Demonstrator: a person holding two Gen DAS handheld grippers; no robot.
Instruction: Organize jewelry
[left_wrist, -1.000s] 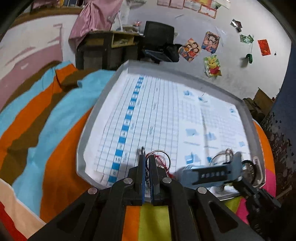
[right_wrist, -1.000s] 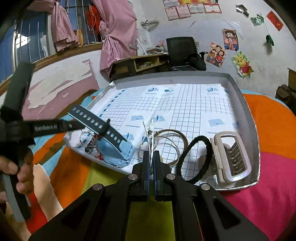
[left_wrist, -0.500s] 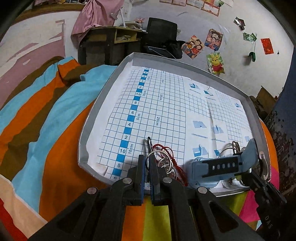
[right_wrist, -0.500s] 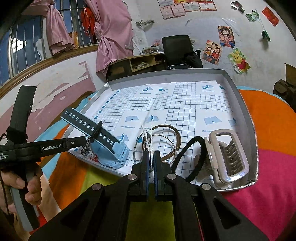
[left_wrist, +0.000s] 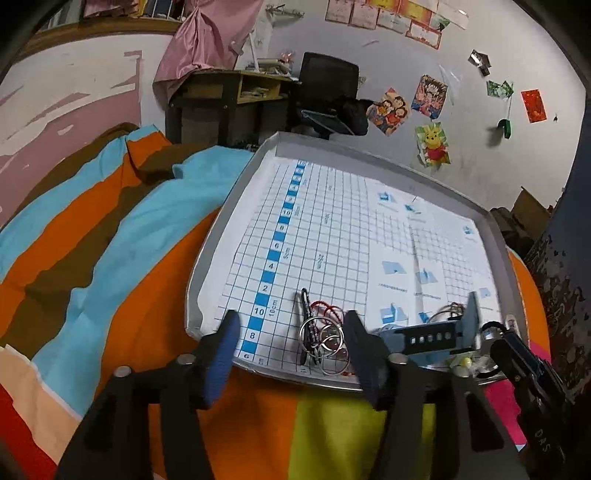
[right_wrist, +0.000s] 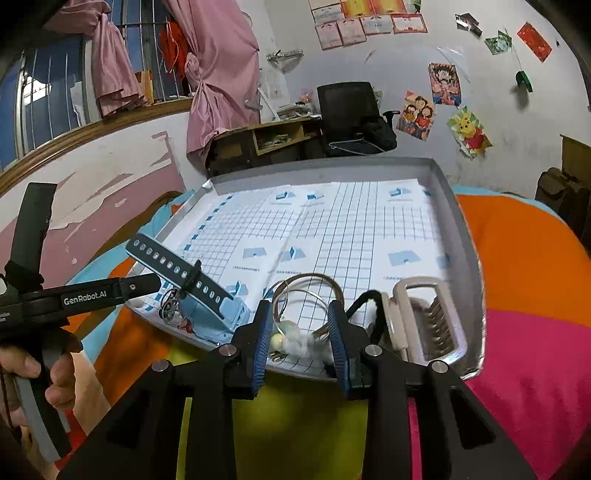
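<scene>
- At the near edge of the grey tray (left_wrist: 207, 266), which sits on a striped bedspread (left_wrist: 110, 258), I have both grippers angled downward toward the gridded paper lining.
- My left gripper (left_wrist: 291, 332): jaws stand well apart, having just been opening. The cluster of metal rings (left_wrist: 321, 339) with a red cord lies on the paper between the fingers; neither pad presses on it.
- In the right wrist view, the left tool enters from the left, its fingers roughly level, with a hand (right_wrist: 40, 373) wrapped around the grip below.
- My right gripper (right_wrist: 301, 332): jaws partly apart, also having just been opening. A pale bead earring (right_wrist: 284, 338) with white fluff lies between the pads, gripped by neither.
- The thin bangles (right_wrist: 306, 291) lie on the paper just beyond the right fingertips.
- A blue watch (right_wrist: 218, 314) lies between the two grippers, its perforated strap tilted upward.
- A black hair tie (right_wrist: 365, 306) and a beige claw clip (right_wrist: 428, 325) lie in the tray's near right corner, touching each other.
- The rest of the tray is bare paper.
</scene>
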